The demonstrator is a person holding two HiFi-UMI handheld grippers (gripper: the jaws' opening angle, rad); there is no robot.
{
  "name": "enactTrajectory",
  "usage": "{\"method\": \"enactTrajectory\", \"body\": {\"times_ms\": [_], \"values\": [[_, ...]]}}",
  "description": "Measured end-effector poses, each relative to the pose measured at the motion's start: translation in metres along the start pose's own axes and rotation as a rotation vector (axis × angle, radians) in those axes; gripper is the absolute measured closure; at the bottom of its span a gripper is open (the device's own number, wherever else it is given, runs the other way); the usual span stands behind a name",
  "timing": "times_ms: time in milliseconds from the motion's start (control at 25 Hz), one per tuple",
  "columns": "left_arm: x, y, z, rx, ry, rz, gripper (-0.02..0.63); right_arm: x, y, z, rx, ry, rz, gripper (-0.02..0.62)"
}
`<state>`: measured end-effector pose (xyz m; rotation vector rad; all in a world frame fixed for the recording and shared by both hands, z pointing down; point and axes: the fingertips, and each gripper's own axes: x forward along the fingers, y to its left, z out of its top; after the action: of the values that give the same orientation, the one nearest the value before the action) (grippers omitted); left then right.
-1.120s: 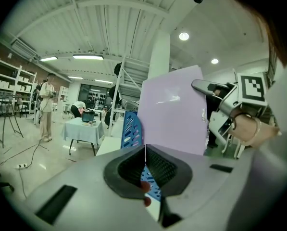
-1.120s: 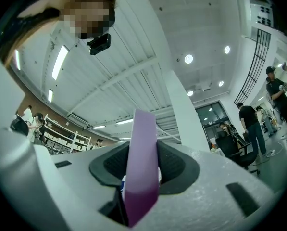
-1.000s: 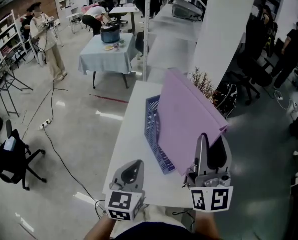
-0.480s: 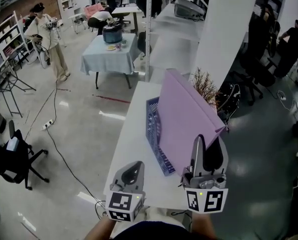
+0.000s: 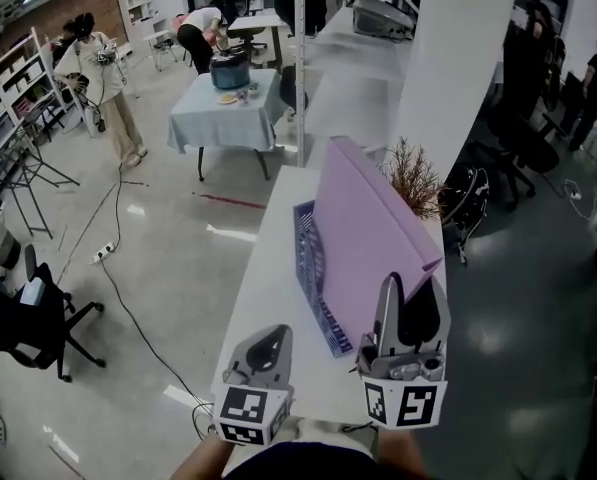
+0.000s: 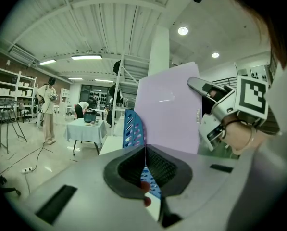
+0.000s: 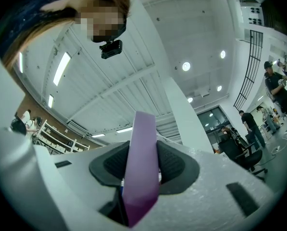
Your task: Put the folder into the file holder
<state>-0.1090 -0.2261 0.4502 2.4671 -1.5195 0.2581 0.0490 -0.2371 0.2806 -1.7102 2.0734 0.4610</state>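
A large purple folder [image 5: 368,233] stands tilted over the white table [image 5: 268,298]. My right gripper [image 5: 408,298] is shut on its near right corner, and the folder's edge [image 7: 142,162] fills the gap between the pads. A blue slotted file holder [image 5: 310,268] stands on the table just left of the folder, which covers its right side. Whether the folder's lower edge sits inside the holder I cannot tell. My left gripper [image 5: 265,346] hovers shut and empty at the table's near edge. From there the file holder [image 6: 132,129], the folder [image 6: 169,114] and the right gripper [image 6: 215,97] show ahead.
A white pillar [image 5: 448,78] and a dry plant [image 5: 415,173] stand behind the folder. Black office chairs [image 5: 23,323] sit on the floor to the left. A cloth-covered table [image 5: 223,108] and several people are farther back. A cable [image 5: 108,268] runs across the floor.
The folder and both grippers stand almost as before. People in the background have shifted around the cloth-covered table.
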Motion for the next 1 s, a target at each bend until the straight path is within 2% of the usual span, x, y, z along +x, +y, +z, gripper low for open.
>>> {"method": "enactTrajectory", "body": {"times_ms": [1000], "values": [[0.013, 0.004, 0.000, 0.038, 0.017, -0.002, 0.601, -0.006, 0.000, -0.016, 0.030, -0.087, 0.010, 0.433]]}}
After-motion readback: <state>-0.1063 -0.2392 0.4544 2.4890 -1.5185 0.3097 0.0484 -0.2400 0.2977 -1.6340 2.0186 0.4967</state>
